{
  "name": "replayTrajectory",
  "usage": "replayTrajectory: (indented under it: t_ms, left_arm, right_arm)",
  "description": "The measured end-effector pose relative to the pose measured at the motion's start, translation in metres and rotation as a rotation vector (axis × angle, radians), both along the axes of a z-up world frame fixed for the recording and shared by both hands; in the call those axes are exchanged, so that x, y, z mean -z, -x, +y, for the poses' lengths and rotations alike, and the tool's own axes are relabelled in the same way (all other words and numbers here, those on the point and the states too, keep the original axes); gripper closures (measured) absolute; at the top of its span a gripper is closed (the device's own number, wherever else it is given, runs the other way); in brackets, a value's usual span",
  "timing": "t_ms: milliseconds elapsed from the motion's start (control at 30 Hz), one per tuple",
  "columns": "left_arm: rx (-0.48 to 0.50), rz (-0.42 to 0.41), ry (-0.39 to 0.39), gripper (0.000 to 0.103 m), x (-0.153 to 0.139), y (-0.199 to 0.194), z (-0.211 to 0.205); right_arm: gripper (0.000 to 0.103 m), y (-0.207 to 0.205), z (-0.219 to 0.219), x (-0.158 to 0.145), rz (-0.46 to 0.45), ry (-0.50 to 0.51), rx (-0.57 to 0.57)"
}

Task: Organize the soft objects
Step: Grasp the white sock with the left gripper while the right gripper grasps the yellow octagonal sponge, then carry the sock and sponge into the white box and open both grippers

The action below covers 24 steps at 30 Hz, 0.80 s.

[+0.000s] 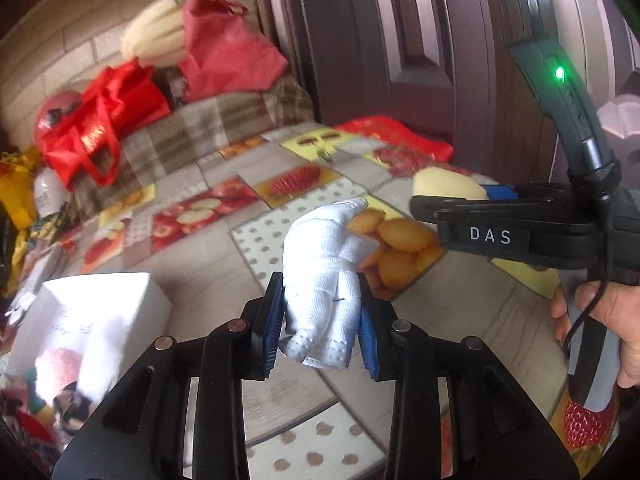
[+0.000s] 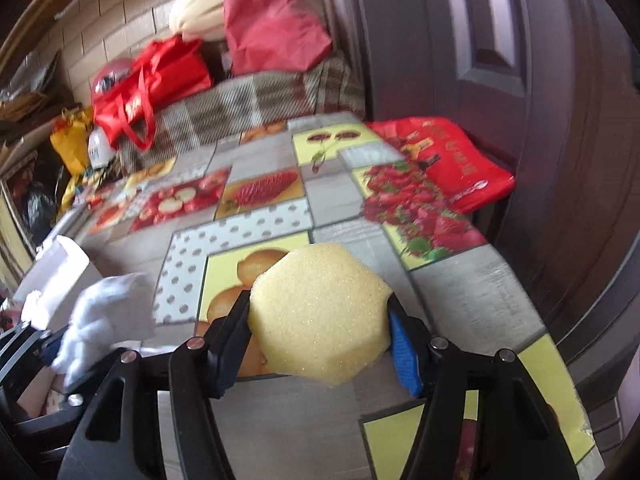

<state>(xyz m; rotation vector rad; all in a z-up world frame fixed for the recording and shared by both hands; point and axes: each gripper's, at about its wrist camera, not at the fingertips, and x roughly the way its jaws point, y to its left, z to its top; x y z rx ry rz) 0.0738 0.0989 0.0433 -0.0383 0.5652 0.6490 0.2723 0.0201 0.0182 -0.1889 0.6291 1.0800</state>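
A bunched white cloth (image 1: 325, 280) stands upright between the blue pads of my left gripper (image 1: 320, 330), which is shut on it above the fruit-print tablecloth (image 1: 208, 248). My right gripper (image 2: 320, 340) is shut on a yellow hexagonal sponge (image 2: 320, 312), held just over the table. From the left wrist view the right gripper (image 1: 452, 204) shows at the right with the sponge (image 1: 444, 186) in its jaws and a hand (image 1: 608, 320) on its handle. The white cloth (image 2: 104, 312) also shows at the lower left of the right wrist view.
A white box (image 1: 100, 312) sits at the table's left with a pink soft item (image 1: 60, 368) near it. Red bags (image 2: 160, 76) and a cream bundle (image 2: 198, 4) are piled on a plaid cover at the far end. A flat red bag (image 2: 444, 164) lies by the dark door (image 2: 480, 60).
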Motion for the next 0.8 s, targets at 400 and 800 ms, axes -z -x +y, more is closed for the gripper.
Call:
replayTrajectory:
  t_ms: [400, 800]
  left_arm:
    - [-0.016, -0.128, -0.011, 0.071, -0.01, 0.076, -0.019]
    - [-0.081, -0.184, 0.015, 0.071, -0.011, 0.123, -0.02]
  right_arm:
    - [0.04, 0.043, -0.037, -0.023, -0.212, -0.199, 0.038]
    - [0.04, 0.103, -0.042, -0.024, -0.248, -0.225, -0.085]
